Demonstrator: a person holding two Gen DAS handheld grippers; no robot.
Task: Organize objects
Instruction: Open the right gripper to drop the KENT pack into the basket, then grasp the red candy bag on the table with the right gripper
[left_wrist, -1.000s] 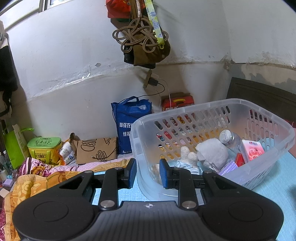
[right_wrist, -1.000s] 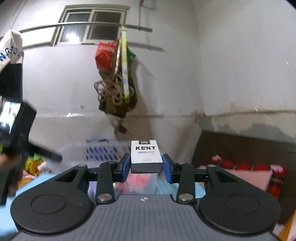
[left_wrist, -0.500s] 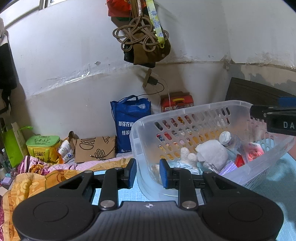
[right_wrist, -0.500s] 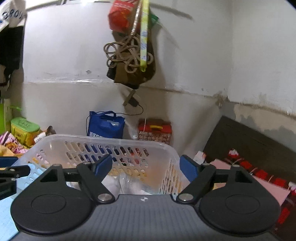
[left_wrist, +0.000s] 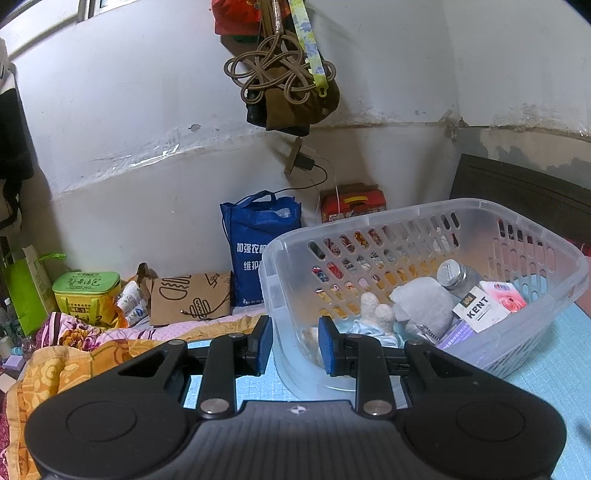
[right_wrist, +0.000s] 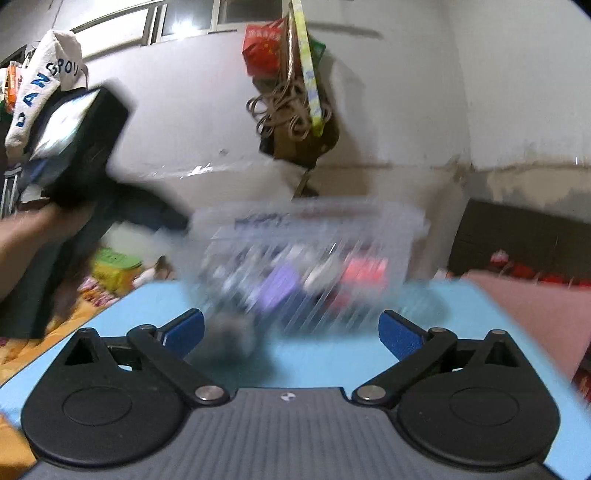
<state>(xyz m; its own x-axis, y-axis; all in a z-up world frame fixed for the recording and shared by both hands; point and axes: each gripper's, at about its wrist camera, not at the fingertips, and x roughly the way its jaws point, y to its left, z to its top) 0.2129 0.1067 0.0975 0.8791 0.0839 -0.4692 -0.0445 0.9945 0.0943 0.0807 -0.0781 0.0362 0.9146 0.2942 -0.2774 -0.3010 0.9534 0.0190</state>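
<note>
My left gripper (left_wrist: 295, 345) pinches the clear basket's (left_wrist: 424, 214) near rim; the right gripper (right_wrist: 291, 332) is opening, empty. The light, stiff KENT pack (left_wrist: 480, 309) lies inside; I'd grip its flat sides.

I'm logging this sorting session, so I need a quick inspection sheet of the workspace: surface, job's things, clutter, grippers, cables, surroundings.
Surface: light blue mat under the basket; floral bedding beside it.
Job's things: clear plastic basket holds a KENT pack, a pink box, a silver-capped bottle, a grey plush and a purple packet.
Clutter: blue tote bag, brown paper bag, green box, red carton along the wall.
Grippers: left gripper gripping the basket's near rim; right gripper opening wide, nothing between its jaws.
Cables: charger lead down the wall; coiled cord hanging.
Surroundings: white wall, dark headboard; right view blurred.
</note>
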